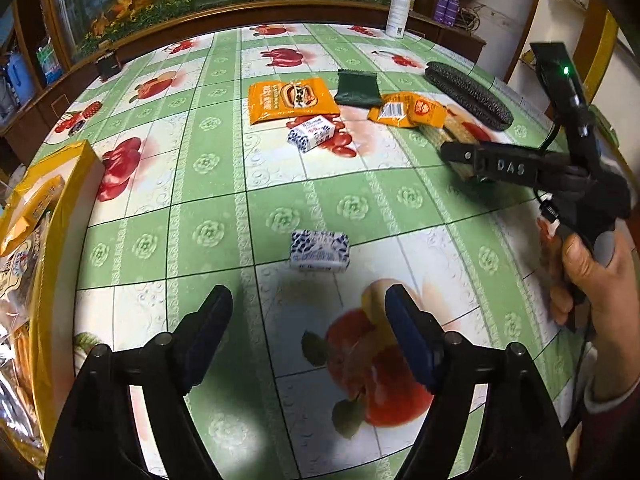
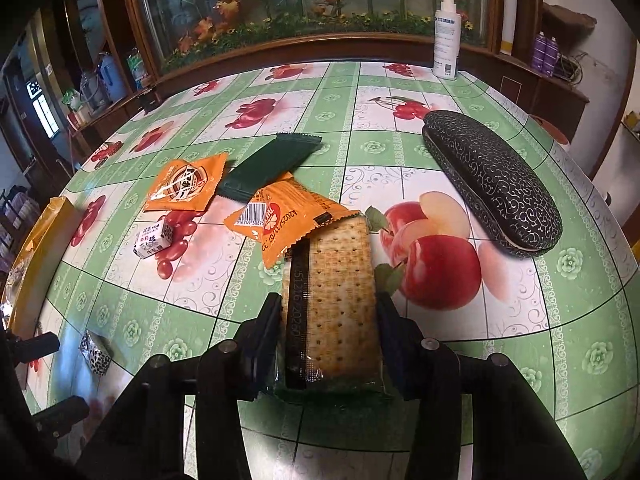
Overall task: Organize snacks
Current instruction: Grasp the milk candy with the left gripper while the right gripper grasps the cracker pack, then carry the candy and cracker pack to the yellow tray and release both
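Observation:
My right gripper [image 2: 329,308] is shut on a clear pack of square crackers [image 2: 340,280], its pads pressing both long sides. The pack's far end lies against an orange snack packet [image 2: 264,220]. Behind that lie a dark green packet [image 2: 272,168], a square orange packet [image 2: 186,186] and a blue-and-white wrapped candy [image 2: 154,238]. My left gripper [image 1: 308,304] stands open, nothing between its fingers. A second blue-and-white candy [image 1: 320,250] lies on the table just ahead of them. In the left wrist view the right gripper [image 1: 456,156] shows at the right, a hand on its handle.
A yellow box [image 1: 60,216] holding several bagged snacks stands at the table's left edge. A black patterned glasses case [image 2: 492,184] lies at the right. A white spray bottle [image 2: 447,36] stands at the back by a wooden-framed glass panel. The fruit-print tablecloth [image 1: 208,208] covers the table.

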Motion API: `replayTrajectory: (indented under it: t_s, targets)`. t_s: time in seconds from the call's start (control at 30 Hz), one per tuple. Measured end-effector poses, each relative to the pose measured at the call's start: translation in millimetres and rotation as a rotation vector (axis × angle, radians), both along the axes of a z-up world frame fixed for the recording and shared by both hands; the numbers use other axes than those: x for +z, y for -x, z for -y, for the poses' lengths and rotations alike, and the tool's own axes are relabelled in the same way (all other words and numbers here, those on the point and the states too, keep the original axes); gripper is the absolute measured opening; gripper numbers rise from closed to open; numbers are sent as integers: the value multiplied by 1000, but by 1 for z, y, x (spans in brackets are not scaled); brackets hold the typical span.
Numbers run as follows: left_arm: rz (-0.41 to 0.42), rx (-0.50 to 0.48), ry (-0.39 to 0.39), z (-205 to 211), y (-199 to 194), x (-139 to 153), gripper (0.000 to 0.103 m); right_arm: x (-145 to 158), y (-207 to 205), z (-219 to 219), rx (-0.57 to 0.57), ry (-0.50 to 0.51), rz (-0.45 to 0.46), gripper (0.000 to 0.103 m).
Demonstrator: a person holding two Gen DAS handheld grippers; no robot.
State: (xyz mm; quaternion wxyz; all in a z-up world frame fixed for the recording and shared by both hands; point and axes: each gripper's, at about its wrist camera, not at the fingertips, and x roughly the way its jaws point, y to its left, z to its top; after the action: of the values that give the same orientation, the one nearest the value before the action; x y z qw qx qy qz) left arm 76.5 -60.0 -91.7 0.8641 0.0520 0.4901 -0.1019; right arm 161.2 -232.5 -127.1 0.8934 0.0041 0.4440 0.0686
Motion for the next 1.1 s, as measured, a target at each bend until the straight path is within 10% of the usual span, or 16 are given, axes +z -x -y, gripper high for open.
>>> replayTrajectory:
  t_s: [0.43, 0.57, 1.1]
  targets:
    - [16, 44, -21, 10, -27, -15, 78, 0, 3, 0, 5, -10, -4, 48]
    - [47, 39, -14, 6, -24, -11, 29, 0, 5, 3, 1, -32, 1, 48]
    - [108, 107, 6, -21, 13, 19, 29, 21, 64, 7, 31, -247, 46, 47]
